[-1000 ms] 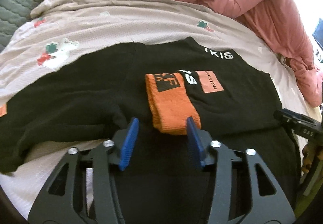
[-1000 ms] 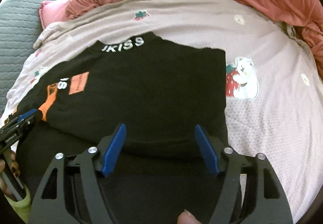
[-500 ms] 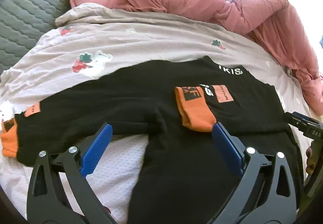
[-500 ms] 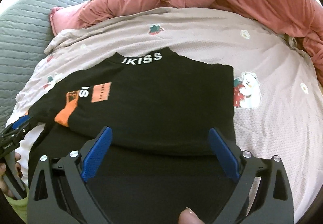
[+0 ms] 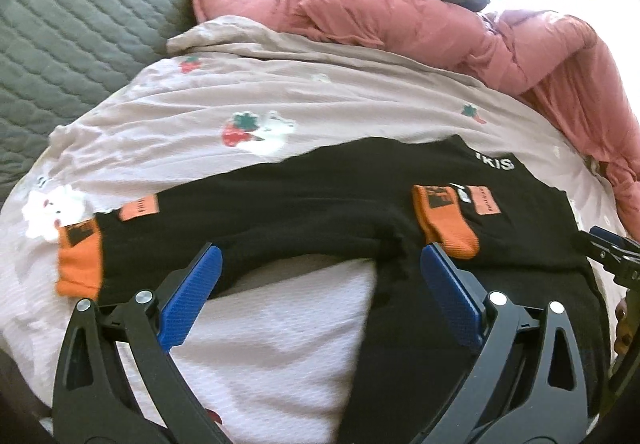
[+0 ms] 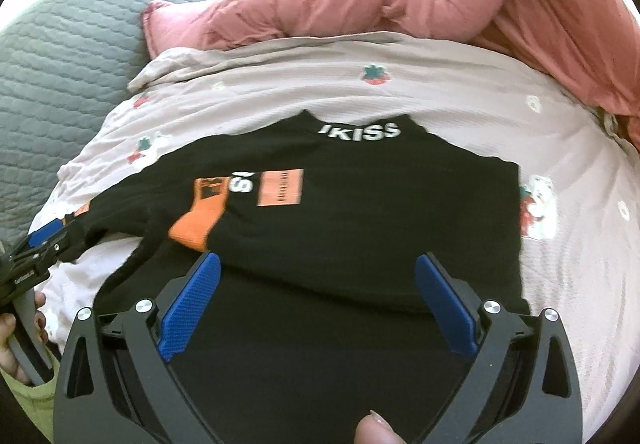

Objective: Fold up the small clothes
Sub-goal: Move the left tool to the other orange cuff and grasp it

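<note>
Black top lies flat on the sheet ahead of both grippers; left gripper gapes wide, empty; right gripper likewise wide above its hem.

A: any readable txt?
B: black sweatshirt collar, white print "KISS", 1st char cut off. left cam shows only "IKIS".
A: orange patch?
B: has small dark print, too blurry. white letters beside it, maybe "S", unsure.
A: gripper markings?
B: left gripper has white txt on body, can't read.
</note>
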Available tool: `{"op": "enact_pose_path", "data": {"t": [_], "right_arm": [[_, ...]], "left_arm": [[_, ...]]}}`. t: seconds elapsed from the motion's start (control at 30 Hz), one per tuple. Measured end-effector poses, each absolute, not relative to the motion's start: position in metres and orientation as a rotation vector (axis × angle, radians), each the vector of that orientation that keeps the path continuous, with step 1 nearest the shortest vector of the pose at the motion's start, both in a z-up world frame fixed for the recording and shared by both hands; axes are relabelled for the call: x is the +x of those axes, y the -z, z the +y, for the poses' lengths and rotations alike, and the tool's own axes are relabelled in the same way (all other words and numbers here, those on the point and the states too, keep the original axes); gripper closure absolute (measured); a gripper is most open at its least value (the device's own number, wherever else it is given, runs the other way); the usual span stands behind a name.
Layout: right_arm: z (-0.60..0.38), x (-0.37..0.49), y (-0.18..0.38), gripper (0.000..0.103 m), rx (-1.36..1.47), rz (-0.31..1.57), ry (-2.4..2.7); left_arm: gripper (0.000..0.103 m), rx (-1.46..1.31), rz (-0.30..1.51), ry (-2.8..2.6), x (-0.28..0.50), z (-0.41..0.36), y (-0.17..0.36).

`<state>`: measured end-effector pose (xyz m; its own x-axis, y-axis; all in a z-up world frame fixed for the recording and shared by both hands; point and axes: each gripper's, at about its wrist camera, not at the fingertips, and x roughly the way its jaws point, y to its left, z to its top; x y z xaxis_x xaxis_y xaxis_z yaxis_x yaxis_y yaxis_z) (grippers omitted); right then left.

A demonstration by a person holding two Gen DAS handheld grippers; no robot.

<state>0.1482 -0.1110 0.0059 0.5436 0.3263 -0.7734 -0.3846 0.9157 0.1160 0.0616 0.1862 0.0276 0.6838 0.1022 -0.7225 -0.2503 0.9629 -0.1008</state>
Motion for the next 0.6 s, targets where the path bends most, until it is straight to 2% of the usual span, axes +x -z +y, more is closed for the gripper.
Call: {"op": "enact_pose_path", "data": {"t": [0.6], "right_arm": [[-0.038, 0.140, -0.022, 0.005, -0.113, 0.864, -0.553]], "left_arm": [[0.010, -0.307, 0.760, -0.397, 0.019, 0.271, -0.037]]}}
